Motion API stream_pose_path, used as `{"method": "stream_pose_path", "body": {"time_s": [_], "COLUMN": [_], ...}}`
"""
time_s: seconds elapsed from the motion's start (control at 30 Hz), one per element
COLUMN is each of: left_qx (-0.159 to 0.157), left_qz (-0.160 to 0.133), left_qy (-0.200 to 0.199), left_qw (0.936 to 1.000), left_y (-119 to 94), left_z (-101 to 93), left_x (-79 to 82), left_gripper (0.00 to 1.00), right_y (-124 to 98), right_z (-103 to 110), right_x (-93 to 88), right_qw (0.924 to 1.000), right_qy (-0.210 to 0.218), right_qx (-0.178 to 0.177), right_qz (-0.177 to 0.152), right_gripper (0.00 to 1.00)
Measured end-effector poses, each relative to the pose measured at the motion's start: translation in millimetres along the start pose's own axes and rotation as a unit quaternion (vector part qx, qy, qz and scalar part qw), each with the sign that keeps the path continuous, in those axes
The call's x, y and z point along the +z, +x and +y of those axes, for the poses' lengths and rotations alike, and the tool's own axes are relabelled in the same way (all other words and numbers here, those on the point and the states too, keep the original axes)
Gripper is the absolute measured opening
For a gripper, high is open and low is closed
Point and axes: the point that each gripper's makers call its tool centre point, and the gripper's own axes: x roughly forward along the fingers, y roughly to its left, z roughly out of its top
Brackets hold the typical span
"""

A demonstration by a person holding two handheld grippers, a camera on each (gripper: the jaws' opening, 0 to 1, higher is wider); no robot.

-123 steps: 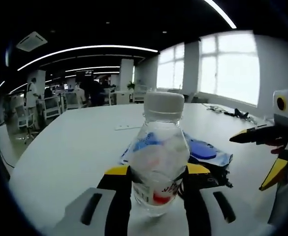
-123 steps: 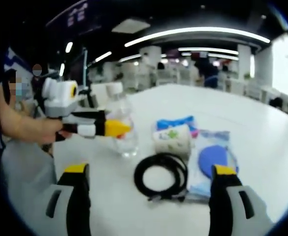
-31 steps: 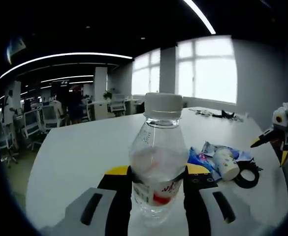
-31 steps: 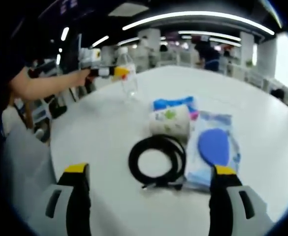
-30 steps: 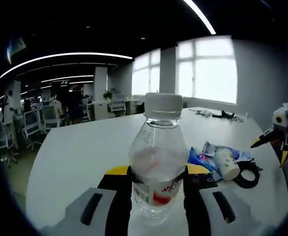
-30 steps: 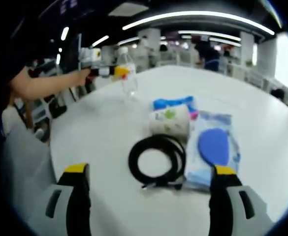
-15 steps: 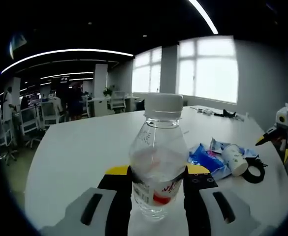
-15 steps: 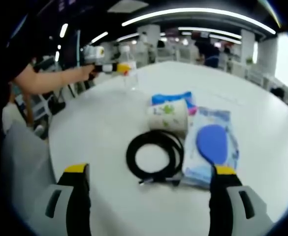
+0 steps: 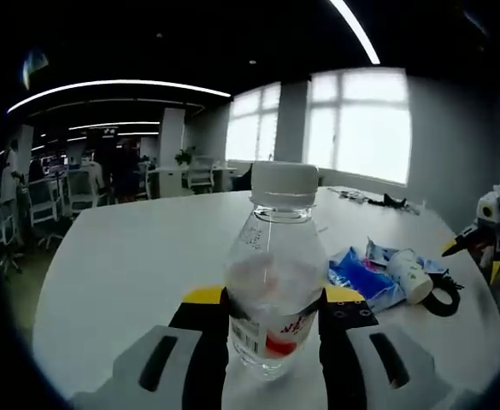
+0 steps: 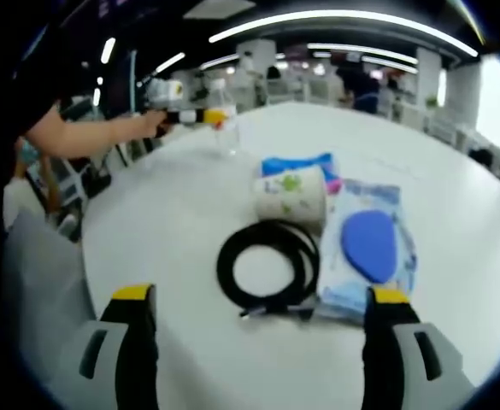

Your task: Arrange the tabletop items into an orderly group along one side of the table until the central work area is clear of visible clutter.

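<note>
Left claw [image 9: 271,318] is clamping an upright clear plastic water bottle with white cap [image 9: 273,273] at the white worktop's [image 10: 173,222] edge; right claw [image 10: 258,342], spread wide, is hovering nearest the coiled black cable [image 10: 267,266] at 12 o'clock.

Left tool [image 9: 271,303]: two black jaws with yellow tips, each on a pale grey base plate with one dark oblong slot; small dark screw heads sit just behind the yellow of one jaw. Right tool [image 10: 254,320]: same build, black jaws capped yellow, grey slotted bases. Seen from the right tool's camera, the left tool [image 10: 205,116] has a white body and a yellow tip.
</note>
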Motion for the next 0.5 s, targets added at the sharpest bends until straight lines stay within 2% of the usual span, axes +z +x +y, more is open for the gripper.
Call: {"method": "stream_pose_path", "body": {"time_s": [0.17, 0.5], "left_qx": [-0.012, 0.0], "left_qz": [-0.002, -0.004], "left_qy": [0.009, 0.019], "left_qw": [0.9999, 0.9998], "left_y": [0.9, 3.9], "left_z": [-3.5, -4.7], "left_x": [0.8, 1.0], "left_gripper": [0.39, 0.4], "right_y": [-0.4, -1.6], "right_z": [-0.2, -1.1], "right_x": [-0.4, -6.2], "right_qw": [1.0, 0.9998], "right_qy": [0.003, 0.016], "right_qx": [-0.002, -0.005], "right_qz": [-0.003, -0.004], "right_gripper": [0.98, 0.98]}}
